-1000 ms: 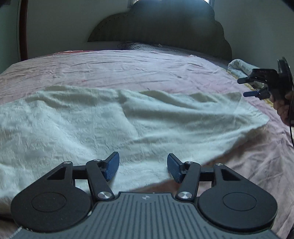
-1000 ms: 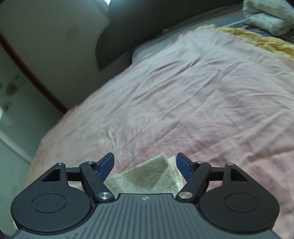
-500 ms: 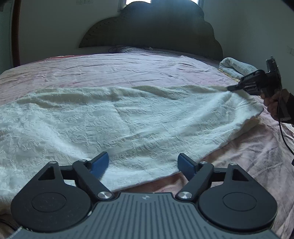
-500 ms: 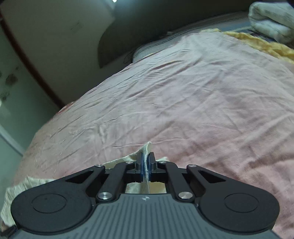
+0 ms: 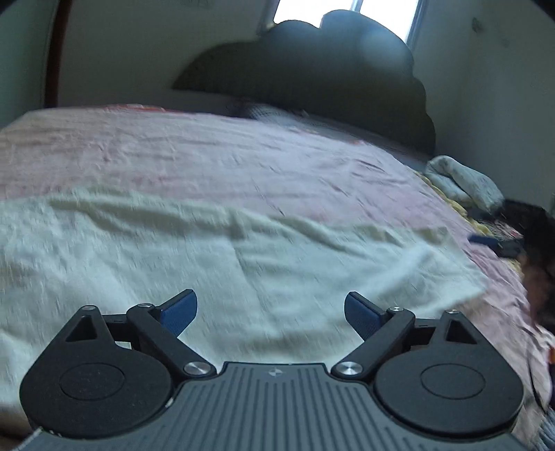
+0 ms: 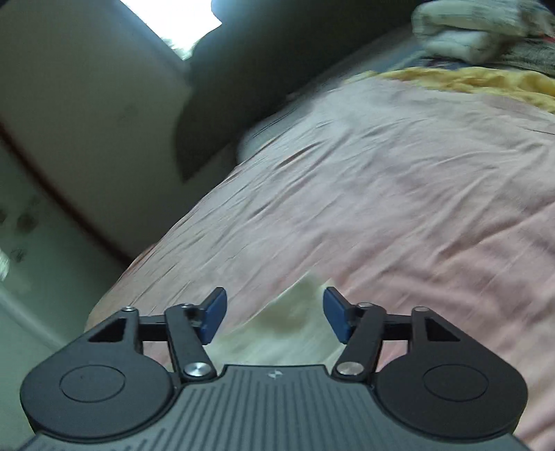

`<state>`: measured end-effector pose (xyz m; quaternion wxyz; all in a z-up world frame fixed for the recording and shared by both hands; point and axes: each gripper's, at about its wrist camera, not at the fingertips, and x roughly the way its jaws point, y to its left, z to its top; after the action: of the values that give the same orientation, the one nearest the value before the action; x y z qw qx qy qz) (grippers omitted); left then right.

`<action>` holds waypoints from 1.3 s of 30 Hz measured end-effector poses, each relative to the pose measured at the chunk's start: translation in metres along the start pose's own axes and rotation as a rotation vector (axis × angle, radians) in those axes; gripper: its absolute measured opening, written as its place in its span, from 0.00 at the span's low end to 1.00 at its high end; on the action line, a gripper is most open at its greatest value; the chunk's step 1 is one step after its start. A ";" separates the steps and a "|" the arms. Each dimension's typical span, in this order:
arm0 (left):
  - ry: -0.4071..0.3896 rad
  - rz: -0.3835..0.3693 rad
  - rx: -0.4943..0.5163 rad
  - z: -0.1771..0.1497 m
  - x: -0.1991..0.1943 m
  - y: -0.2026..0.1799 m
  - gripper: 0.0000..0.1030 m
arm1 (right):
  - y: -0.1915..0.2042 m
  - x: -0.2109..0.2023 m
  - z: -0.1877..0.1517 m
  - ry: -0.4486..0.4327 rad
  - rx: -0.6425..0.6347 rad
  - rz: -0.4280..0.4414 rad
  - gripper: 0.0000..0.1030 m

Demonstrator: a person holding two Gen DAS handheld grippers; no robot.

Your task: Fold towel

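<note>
A large cream towel [image 5: 208,263] lies spread across the pink bedsheet [image 5: 208,156], slightly rumpled along its far edge. My left gripper [image 5: 270,312] hovers above the towel's near part, its jaws still opening, nothing between the blue pads. In the right wrist view a corner of the towel [image 6: 295,312] lies on the sheet below my right gripper [image 6: 274,315], whose jaws are opening and no longer press on it. The right gripper [image 5: 485,241] also shows dimly at the right edge of the left wrist view, beyond the towel's right corner.
A dark scalloped headboard [image 5: 329,79] stands at the far end of the bed. A folded pale cloth [image 6: 478,31] sits on a yellow blanket [image 6: 485,83] at the bed's right side. Walls close in behind and to the left.
The right gripper shut on the towel's corner, pulled it outward, then let it go and opened. The left gripper's jaws widened and it rose a little above the towel.
</note>
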<state>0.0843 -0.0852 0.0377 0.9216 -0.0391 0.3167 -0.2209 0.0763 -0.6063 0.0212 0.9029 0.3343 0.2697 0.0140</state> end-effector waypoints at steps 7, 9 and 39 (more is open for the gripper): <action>0.126 0.198 0.130 0.003 0.071 0.010 0.96 | 0.036 0.027 -0.074 0.169 -0.245 -0.190 0.57; 0.092 0.175 0.128 0.000 0.069 0.016 0.97 | 0.017 0.017 -0.080 0.101 -0.197 -0.121 0.56; 0.066 0.402 -0.017 -0.005 -0.015 0.127 0.97 | 0.152 0.039 -0.151 0.213 -0.358 -0.090 0.75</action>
<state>0.1192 0.0358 0.0157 0.9360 0.0245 0.3498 -0.0311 0.0582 -0.3902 -0.0001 0.9140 0.1529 0.3715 0.0564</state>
